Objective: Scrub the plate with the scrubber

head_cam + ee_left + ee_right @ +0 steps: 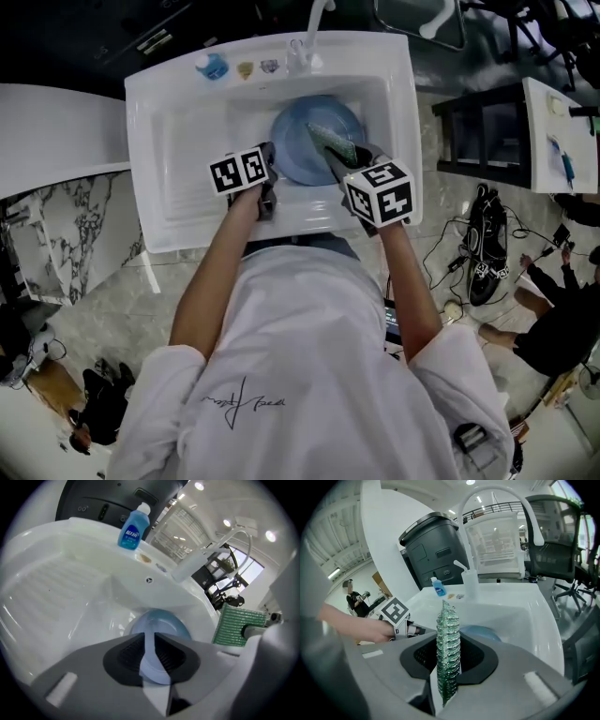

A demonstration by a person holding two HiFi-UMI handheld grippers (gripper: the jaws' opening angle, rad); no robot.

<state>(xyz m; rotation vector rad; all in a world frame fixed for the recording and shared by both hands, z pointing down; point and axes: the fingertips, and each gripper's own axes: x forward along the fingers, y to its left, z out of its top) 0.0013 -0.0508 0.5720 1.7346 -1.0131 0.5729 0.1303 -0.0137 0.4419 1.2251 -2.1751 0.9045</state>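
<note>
Here, the right gripper has its jaws closed tight on the green scrubber, which stands on edge between the pads and rises above them. The left gripper has its jaws only slightly parted, and the near rim of the blue plate shows through the narrow gap, with the pads not clearly pressing on it. The plate lies in the basin of the white sink, below the faucet. In the head view the scrubber reaches over the plate's right half, while the left gripper meets the plate at its left edge. Both grippers slope down into the basin from the near rim, each with its marker cube uppermost: the left cube just beside the plate, the right cube over the sink's front edge. Behind them, two bare forearms stretch forward from the short sleeves of a white shirt, the left forearm angled inward and the right forearm running nearly straight, so that the hands close in on the plate from either side. A blue soap bottle stands on the sink's back ledge, left of the faucet and well apart from both grippers.
</note>
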